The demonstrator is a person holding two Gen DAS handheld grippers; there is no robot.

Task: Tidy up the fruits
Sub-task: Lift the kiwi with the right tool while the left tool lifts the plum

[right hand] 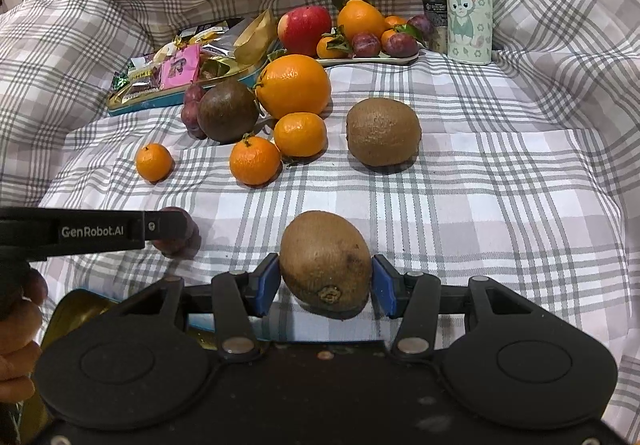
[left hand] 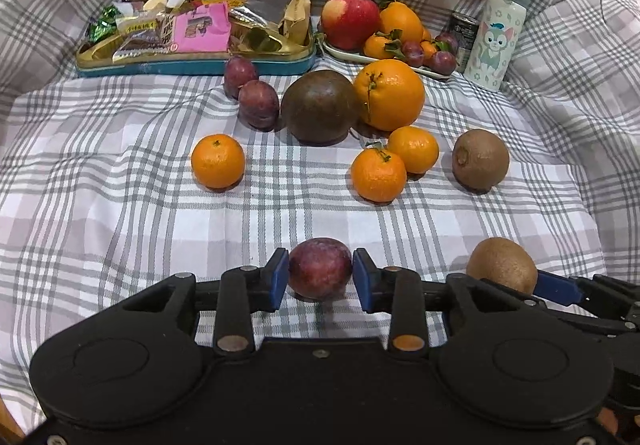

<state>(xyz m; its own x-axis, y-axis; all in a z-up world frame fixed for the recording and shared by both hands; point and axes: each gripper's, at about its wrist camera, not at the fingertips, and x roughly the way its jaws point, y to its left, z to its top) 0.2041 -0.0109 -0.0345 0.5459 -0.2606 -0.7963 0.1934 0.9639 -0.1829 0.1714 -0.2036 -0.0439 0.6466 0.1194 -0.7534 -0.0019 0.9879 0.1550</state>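
Purple-red and smooth, the plum (left hand: pixel 320 269) sits on the checked cloth (left hand: pixel 120 205) between the blue pads of the left claw (left hand: pixel 320 279), which look to touch its sides without a firm squeeze. It is likely light, soft and easily bruised, so hold across its widest middle. The right claw (right hand: pixel 325 285) grips a fuzzy kiwi (right hand: pixel 325 263) at its waist; firmer, less slippery.

You're seeing "GenRobot.AI" showing in white on the left gripper's (right hand: pixel 176 233) black side; snack wrappers (left hand: pixel 200 27) and can (right hand: pixel 435 19) printing staying unreadable.
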